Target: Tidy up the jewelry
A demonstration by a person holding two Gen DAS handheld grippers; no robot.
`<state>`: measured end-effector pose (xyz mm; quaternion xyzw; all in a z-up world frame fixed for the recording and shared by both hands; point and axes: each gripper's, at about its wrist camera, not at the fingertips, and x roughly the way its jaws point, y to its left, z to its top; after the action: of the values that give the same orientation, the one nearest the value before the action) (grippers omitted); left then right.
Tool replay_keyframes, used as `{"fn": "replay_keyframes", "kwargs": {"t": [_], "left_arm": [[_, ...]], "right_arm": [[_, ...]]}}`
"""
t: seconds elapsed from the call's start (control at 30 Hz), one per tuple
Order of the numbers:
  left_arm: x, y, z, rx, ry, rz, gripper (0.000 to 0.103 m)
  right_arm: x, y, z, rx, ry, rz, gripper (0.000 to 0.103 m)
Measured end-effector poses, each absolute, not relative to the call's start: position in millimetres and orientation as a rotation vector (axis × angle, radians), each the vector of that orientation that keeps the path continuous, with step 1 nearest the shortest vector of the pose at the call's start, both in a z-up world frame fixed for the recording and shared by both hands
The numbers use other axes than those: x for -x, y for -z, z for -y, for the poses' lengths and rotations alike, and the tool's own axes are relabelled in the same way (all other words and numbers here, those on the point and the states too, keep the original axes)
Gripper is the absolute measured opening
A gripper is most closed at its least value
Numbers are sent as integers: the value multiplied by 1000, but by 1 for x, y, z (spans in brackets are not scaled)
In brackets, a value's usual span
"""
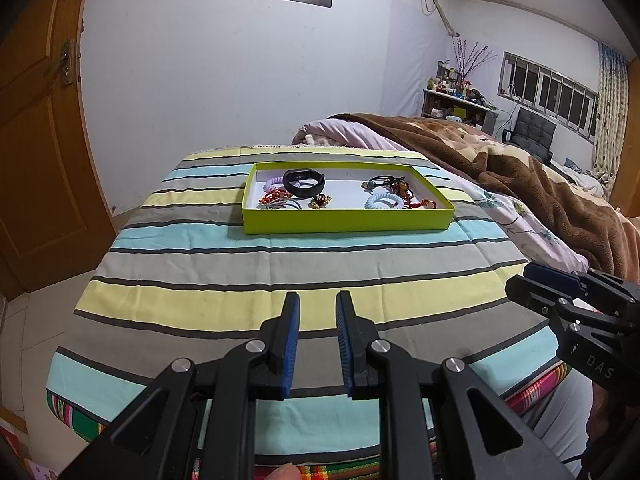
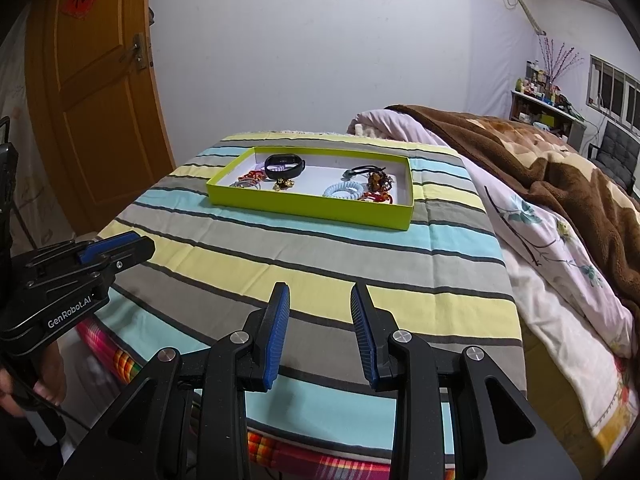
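Note:
A shallow lime-green tray (image 1: 348, 222) (image 2: 304, 206) sits at the far middle of the striped cloth. It holds a black wristband (image 1: 303, 182) (image 2: 285, 165), a pale blue coil hair tie (image 1: 383, 201) (image 2: 343, 191), red and gold trinkets (image 1: 320, 201) (image 2: 282, 185), a dark beaded piece (image 1: 402, 190) (image 2: 378, 181) and several hair ties at the left end (image 1: 276, 202). My left gripper (image 1: 318, 300) is open and empty, well short of the tray; it also shows in the right wrist view (image 2: 120, 246). My right gripper (image 2: 320, 292) is open and empty, also near the front edge, and shows in the left wrist view (image 1: 532, 284).
The striped cloth (image 1: 240, 280) covers a small table whose front edge drops off below my grippers. A bed with a brown blanket (image 1: 540, 168) and pink floral quilt (image 2: 560, 248) lies along the right. A wooden door (image 2: 92, 100) stands at the left.

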<state>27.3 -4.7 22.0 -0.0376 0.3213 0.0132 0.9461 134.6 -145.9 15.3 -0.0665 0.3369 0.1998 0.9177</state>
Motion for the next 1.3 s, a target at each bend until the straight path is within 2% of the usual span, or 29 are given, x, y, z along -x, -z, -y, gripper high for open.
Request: {"fn": "replay_keyframes", "kwargs": {"t": [1.3], "left_arm": [[-26,-21,5,66,-52,-649,19]], "right_arm": [[-135,-18,149,137,-406,-689,33]]}}
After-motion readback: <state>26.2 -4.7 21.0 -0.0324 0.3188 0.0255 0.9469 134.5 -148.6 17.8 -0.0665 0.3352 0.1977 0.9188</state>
